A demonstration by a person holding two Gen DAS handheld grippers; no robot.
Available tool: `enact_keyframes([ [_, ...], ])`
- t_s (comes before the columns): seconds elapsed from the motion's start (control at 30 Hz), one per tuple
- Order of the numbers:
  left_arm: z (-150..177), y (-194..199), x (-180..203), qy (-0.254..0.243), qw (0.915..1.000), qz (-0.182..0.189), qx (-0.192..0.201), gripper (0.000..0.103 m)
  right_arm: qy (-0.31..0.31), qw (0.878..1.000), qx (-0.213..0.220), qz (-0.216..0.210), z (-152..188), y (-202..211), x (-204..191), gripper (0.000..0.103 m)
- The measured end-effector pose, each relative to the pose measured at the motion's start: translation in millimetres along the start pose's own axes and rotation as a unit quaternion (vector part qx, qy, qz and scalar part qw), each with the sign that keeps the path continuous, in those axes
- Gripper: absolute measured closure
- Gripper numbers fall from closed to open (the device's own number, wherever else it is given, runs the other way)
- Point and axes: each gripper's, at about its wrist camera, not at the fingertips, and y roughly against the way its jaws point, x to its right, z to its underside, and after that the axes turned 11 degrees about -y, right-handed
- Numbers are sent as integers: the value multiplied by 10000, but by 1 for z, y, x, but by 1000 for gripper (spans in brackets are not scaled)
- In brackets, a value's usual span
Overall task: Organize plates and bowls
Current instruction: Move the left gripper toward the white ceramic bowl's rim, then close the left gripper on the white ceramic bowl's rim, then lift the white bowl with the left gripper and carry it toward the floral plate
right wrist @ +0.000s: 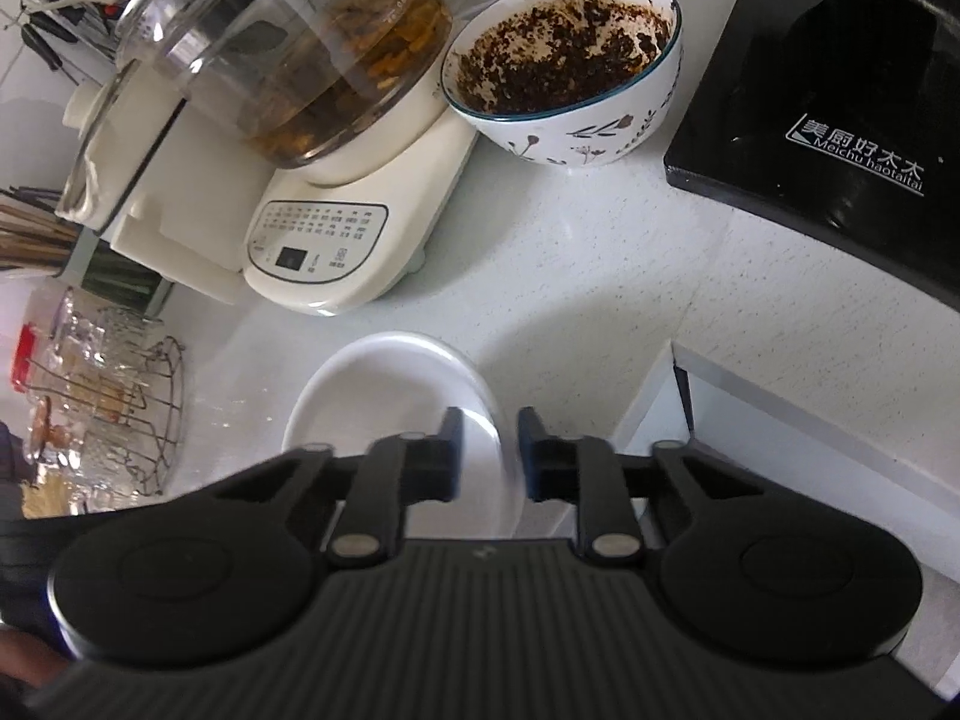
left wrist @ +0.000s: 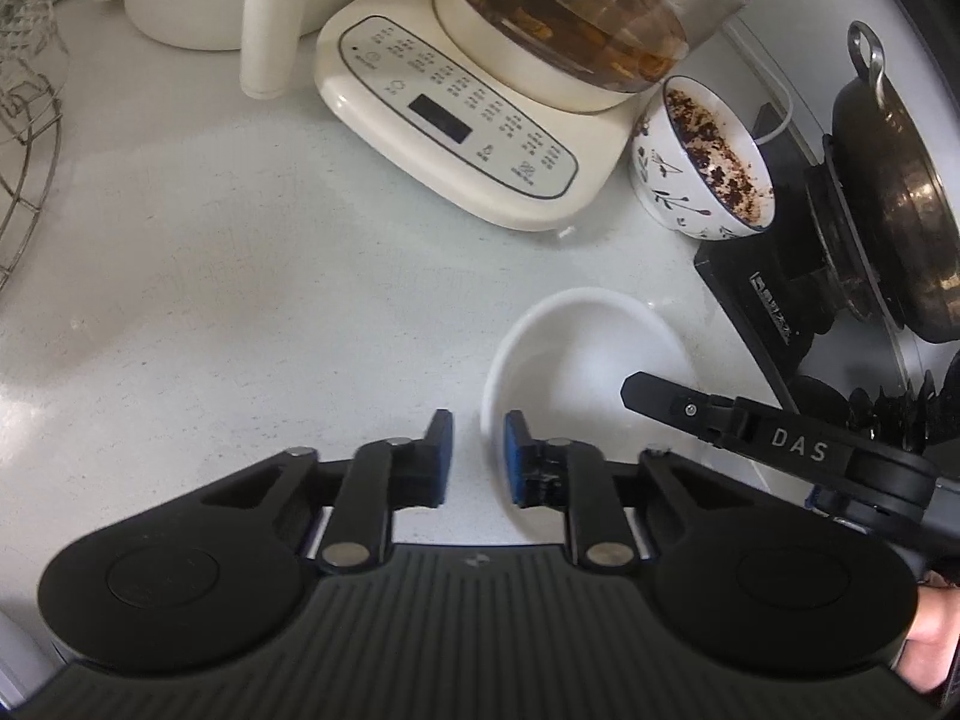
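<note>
A small white bowl sits on the white counter; it also shows in the right wrist view. My left gripper straddles its left rim, fingers a little apart, one pad inside and one outside. My right gripper straddles the bowl's right rim the same way; its finger shows in the left wrist view over the bowl's right side. A floral bowl with dark crumbs stands behind, also in the right wrist view.
A cream kettle base with a glass pot stands behind the bowl. A black stove with a dark pan is on the right. A wire rack with glasses is at the left. The counter edge drops off at the right.
</note>
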Motion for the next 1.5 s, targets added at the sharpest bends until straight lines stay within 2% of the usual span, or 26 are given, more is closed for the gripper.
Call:
enact_keyframes([
  [0.1, 0, 2, 1, -16, 10000, -22, 73, 94, 28, 10000, 49, -46, 0, 2, -1, 91],
  [0.53, 7, 18, -3, 89, 9995, -121, 278, 95, 188, 9995, 7, -264, 4, 8, -8, 92],
  [1.1, 27, 70, -4, 279, 9962, -150, 812, 94, 569, 9961, 183, -654, 13, 41, -34, 91],
  [1.5, 40, 112, -10, 339, 9948, -258, 923, 94, 825, 9929, 273, -809, 27, 62, -66, 91],
])
